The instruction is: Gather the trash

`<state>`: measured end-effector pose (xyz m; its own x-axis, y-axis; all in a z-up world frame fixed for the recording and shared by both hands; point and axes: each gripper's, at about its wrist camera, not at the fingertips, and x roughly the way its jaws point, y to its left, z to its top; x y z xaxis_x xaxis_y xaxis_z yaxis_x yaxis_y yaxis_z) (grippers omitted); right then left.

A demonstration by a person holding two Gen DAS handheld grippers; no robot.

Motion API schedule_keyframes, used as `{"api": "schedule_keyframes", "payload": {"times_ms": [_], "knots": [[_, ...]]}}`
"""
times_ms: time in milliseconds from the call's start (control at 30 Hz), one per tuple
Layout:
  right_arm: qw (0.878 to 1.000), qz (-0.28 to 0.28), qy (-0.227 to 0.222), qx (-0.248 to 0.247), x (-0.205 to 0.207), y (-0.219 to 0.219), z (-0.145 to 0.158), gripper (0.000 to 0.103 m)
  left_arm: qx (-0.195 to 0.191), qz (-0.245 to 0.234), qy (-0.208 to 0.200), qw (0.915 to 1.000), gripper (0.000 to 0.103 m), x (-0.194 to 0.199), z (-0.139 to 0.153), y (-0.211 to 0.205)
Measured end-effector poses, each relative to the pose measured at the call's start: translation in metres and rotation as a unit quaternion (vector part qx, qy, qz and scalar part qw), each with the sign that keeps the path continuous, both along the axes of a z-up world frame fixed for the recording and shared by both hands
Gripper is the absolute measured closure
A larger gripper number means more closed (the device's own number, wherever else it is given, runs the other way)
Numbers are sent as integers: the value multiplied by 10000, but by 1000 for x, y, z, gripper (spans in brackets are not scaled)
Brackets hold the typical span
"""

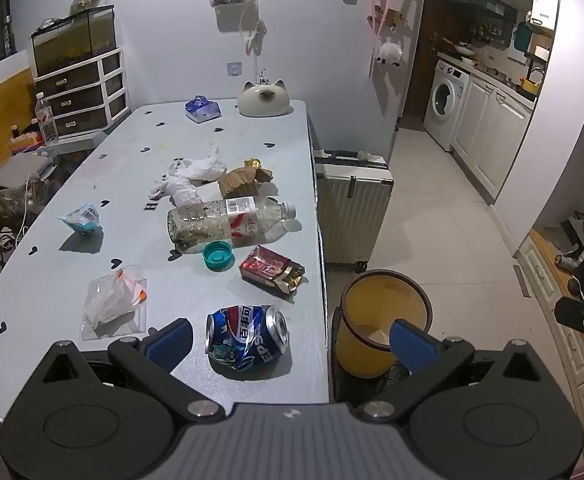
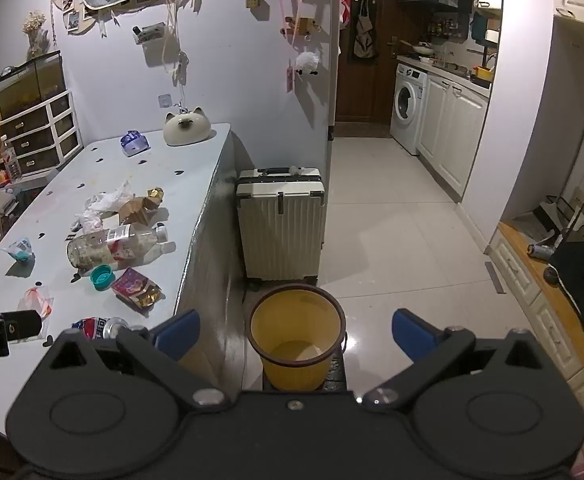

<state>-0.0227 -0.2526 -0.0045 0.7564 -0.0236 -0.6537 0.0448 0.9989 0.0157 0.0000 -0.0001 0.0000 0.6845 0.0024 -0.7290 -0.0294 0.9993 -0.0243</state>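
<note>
Trash lies on the pale table (image 1: 92,184): a crushed Pepsi can (image 1: 247,340), a red snack packet (image 1: 272,269), a teal cap (image 1: 218,255), a clear plastic bottle (image 1: 228,220) on its side, a clear plastic bag (image 1: 114,300), a small wrapper (image 1: 82,218), crumpled white tissue (image 1: 196,174) and brown paper (image 1: 242,180). A yellow bin (image 2: 296,336) stands on the floor beside the table. My left gripper (image 1: 292,340) is open above the near table edge, the can between its fingers. My right gripper (image 2: 295,334) is open and empty above the bin.
A white suitcase (image 2: 282,224) stands against the table's side, behind the bin. A cat-shaped ornament (image 1: 264,99) and a tissue pack (image 1: 202,109) sit at the table's far end. Drawers (image 1: 80,92) stand at the far left. A tiled floor leads to the kitchen.
</note>
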Motion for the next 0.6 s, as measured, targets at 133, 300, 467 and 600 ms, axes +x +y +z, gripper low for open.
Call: {"api": "schedule_keyframes", "payload": {"times_ms": [133, 300, 467, 600], "knots": [[10000, 2, -2, 3, -1, 0, 1, 0, 9, -3, 3, 10000, 0, 0, 0, 0], [10000, 0, -2, 10, -1, -1, 1, 0, 9, -1, -10, 10000, 0, 0, 0, 0], [10000, 1, -6, 10, -1, -1, 1, 0, 0, 3, -21, 10000, 0, 0, 0, 0], [10000, 0, -7, 11, -1, -1, 2, 0, 5, 7, -33, 10000, 0, -2, 4, 0]]}}
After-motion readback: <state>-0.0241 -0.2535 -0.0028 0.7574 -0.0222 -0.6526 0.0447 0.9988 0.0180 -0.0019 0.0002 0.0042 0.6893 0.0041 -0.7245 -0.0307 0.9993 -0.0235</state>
